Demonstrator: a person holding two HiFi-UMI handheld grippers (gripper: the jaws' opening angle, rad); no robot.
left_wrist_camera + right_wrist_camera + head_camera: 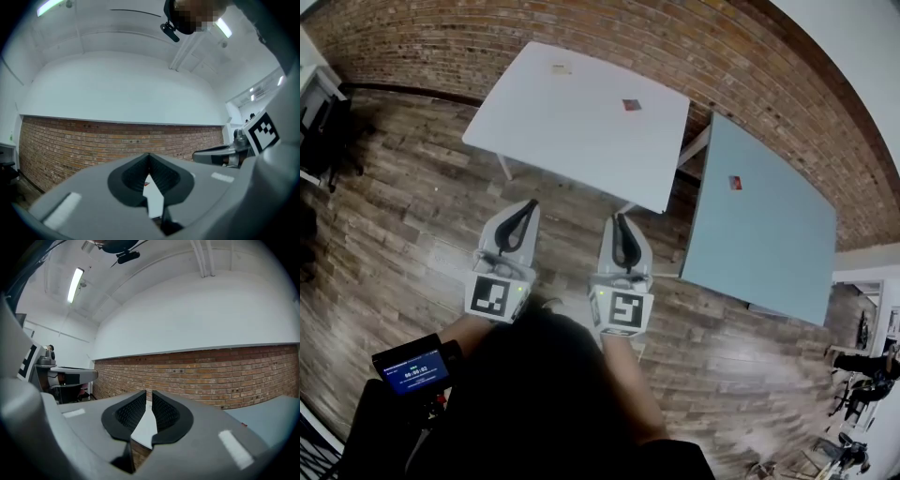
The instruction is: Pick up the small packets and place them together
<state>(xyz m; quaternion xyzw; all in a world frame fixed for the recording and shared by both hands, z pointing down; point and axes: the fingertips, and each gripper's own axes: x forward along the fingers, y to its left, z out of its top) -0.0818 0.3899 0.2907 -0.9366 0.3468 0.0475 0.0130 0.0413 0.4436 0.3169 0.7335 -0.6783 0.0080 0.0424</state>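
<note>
Fingers (164,177) of the left gripper (530,205) are clenched tip to tip with nothing caught between them; behind the tips, the ribbed pads curve away from each other and leave a hollow. On the right gripper (620,218) the fingers (167,414) stand a sliver apart, a thin slit showing between the tips, and they hold nothing either. Both grippers are held level and side by side over the wood floor (412,206), short of the white table (544,131). Their marker cubes (500,296) sit close to the person's body.

The packets all lie well away from the fingers. A red packet (631,105) lies on the white table straight ahead of the right fingers, well beyond their tips. A pale packet (562,68) lies farther on, ahead of the left fingers and near the table's far edge. A third packet (735,183), also red, lies on the blue table (769,244), off to the right of the right fingers. The three lie well apart from one another. A brick wall (441,47) runs beyond both tables. Behind and to the left of the left fingers, a small lit screen (412,367) sits by the person's arm.
</note>
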